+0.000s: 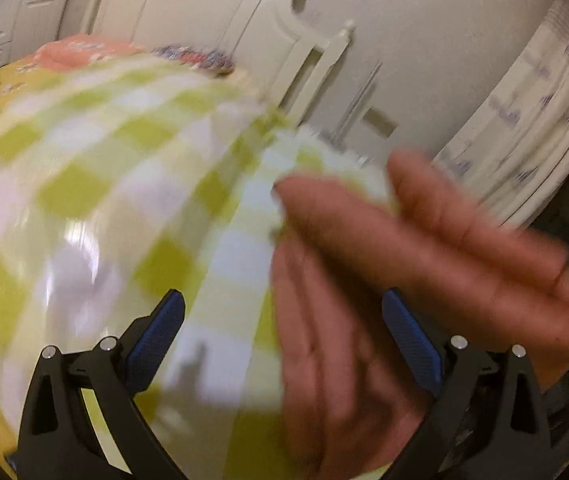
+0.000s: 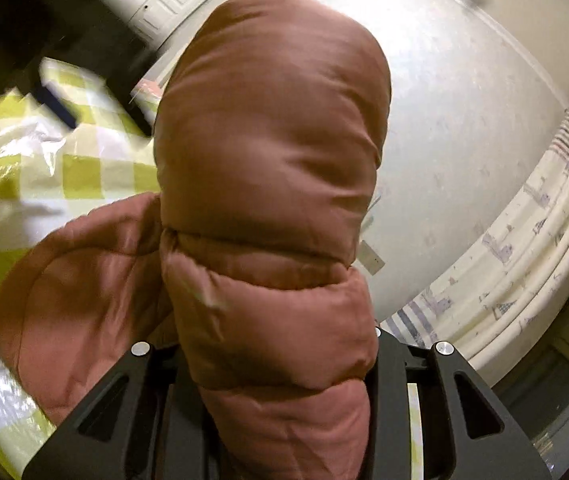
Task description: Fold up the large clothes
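**Puffy jacket clamped in right tool, left tool spread over the bed**

Right tool (image 2: 280, 364): closed on a rust-brown quilted jacket (image 2: 268, 152). The padded fabric bulges straight ahead of the tool and fills the middle of the right wrist view, so the pads and fingertips are hidden under it. A second fold of the jacket sags to the tool's left. Which part of the garment this is cannot be told.

Left tool (image 1: 284, 316): jaws stand wide, blue pads bare, nothing pressed between them. Ahead and to its right, brown folds of the jacket (image 1: 424, 248) blur heavily and cover part of the right finger. They lie across the space in front of the jaws.

Under and ahead of both tools: a bed with a green-and-white checked cover (image 1: 96, 168), smeared by motion. A glossy clear plastic sheet (image 2: 16, 148) lies on it, to the right tool's left. Beyond the left tool, a pink pillow (image 1: 80, 54) and a white headboard (image 1: 220, 20). Patterned curtain (image 2: 524, 240) far right of both tools; its edge is cut off.

No readable writing or labels anywhere.
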`<state>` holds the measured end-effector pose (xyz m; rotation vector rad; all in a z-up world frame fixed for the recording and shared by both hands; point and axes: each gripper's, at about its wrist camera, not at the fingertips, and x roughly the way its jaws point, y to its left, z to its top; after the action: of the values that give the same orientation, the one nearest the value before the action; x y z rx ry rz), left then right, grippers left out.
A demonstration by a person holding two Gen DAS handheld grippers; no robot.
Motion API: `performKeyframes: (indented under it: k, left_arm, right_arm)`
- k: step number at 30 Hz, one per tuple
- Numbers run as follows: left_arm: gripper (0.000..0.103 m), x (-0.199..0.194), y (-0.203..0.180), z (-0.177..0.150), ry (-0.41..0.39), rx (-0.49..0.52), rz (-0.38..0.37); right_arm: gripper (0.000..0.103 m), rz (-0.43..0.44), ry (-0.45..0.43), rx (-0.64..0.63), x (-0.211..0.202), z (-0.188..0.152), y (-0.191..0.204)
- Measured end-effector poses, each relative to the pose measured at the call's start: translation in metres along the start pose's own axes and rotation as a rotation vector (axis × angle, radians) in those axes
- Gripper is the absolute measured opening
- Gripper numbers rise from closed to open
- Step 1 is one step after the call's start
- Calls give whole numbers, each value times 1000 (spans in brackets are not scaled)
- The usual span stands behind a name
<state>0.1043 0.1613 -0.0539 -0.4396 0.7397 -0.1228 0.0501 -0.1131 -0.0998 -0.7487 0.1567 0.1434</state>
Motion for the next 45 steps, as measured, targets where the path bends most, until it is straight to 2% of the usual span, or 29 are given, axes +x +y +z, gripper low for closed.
performKeyframes:
  k: [1,3,5,8,10,12,13,15,17,19,21,23,24,25,28,30,31,32,34,37,39,42,43,45]
  left_arm:
    - [98,12,3,-15,46,-15,3]
    - [98,31,8,-31,111,-20,32]
    - [100,40,7,-36,81,20,66]
    - [101,50,8,-33,88,39,68]
    - [101,54,11,-30,91,49,65]
    - [101,53,19,-24,90,35,60]
    - [100,48,28,-18,71,14,75]
    - [97,32,39,0,30,-30,126]
    - [97,4,53,21,-65,-91,161]
    - [97,-25,43,44,-154,-71,145]
    - [98,-41,2,68,-194,38,63]
    - [100,-36,-46,82,-139,159,-47]
    - [100,-22,-73,89,-71,216,-105]
    - [100,-9,-90,93,-25,247,-127]
    - [100,56,-143,90,135,395,-79]
    - [100,99,-152,79,227,461,-8]
    - [101,123,-146,67,269,482,55]
    - [101,136,-136,55,261,498,56]
    - [101,134,-115,41,128,521,-37]
    - [101,123,-88,30,38,479,-100]
    - [101,117,-80,29,15,461,-123]
    - [101,117,-78,31,5,441,-139]
    - [101,118,-79,33,0,434,-136]
    - [101,117,-85,34,-17,424,-127]
  right_arm:
    - [33,4,-4,-2,11,21,3]
    - [33,8,-16,0,12,26,-4]
    - [33,13,-25,-9,15,42,3]
    - [33,7,-34,-70,27,44,22]
    - [34,5,-42,-176,23,31,39]
    - [39,-5,-17,-373,27,10,76]
    - [47,-34,-34,-444,28,-1,91]
    - [48,-27,-47,-443,29,-7,101]
    - [48,-27,-38,-434,31,-5,102]
    - [48,-28,-38,-433,32,-4,102]
    - [48,-32,-38,-439,34,-4,101]
    - [48,-35,-38,-443,35,-4,102]
    - [48,-40,-38,-446,36,-4,103]
    - [48,-45,-37,-448,37,-7,102]
    - [49,-60,-44,-439,34,-9,108]
    - [50,-64,-49,-426,31,-9,113]
    - [50,-66,-49,-424,31,-10,114]
    - [50,-65,-59,-426,30,-10,114]
    - [50,-49,-69,-432,30,-10,115]
    - [50,-26,-100,-486,23,-13,122]
    - [51,13,-120,-469,12,-15,118]
    - [61,85,-139,-382,-3,-21,97]
    - [70,132,-148,-330,-14,-24,86]
    - [73,243,-145,-230,-27,-28,65]
